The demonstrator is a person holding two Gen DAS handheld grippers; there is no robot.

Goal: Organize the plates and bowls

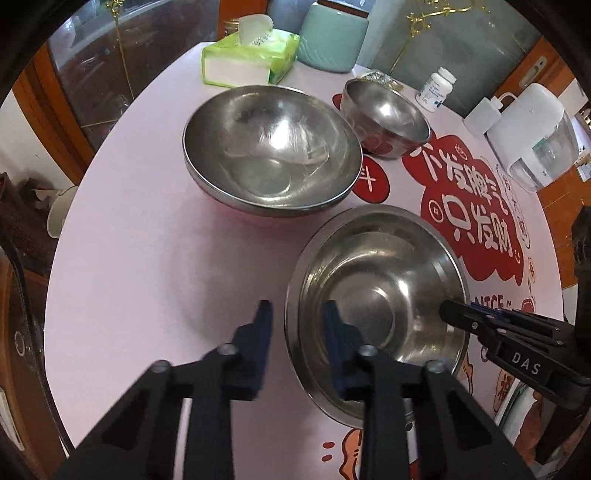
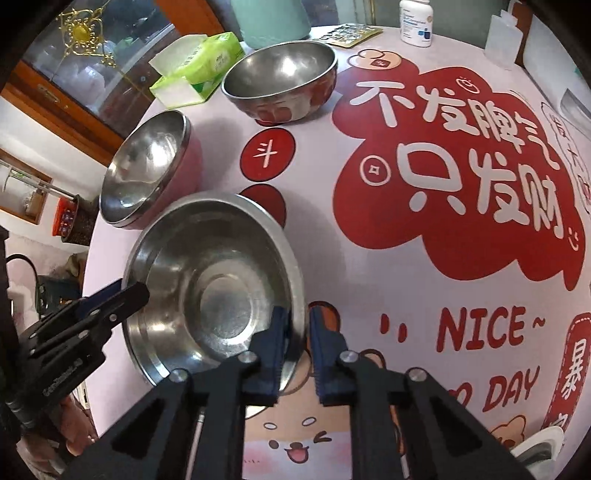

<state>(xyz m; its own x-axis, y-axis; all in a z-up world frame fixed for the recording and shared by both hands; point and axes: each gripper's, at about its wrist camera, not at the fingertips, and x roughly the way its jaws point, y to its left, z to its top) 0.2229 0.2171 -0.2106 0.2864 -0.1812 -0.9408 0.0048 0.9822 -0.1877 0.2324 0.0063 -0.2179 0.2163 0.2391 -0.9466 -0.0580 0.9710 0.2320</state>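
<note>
Left tool: pointing steeply down and straddling the near-left rim of the shallow steel bowl. One finger is outside over the tabletop, the other inside the bowl. Jaws are moderately apart, and there is a visible gap between each pad and the rim, so no grip.

Right tool: also pointing steeply down, on the opposite rim of the same bowl. One blue pad is inside and one outside. Jaws are narrow and pinched onto the rim, with no clear gap at the pad tips. In the left wrist view its fingers look near-closed at the rim too.

The shallow bowl sits flat on the tabletop, upright and empty, nearest the person, half over the red print of the mat.

Behind it to the left is a larger steel bowl with a pink outer wall, upright, just beside the shallow one. I can't tell if the rims touch.

Further back is a small steel bowl with a red-and-white outside, upright and apart from both.

At the back edge: green tissue pack, teal container, blister pack, white pill bottle. A white appliance is at the far right.
</note>
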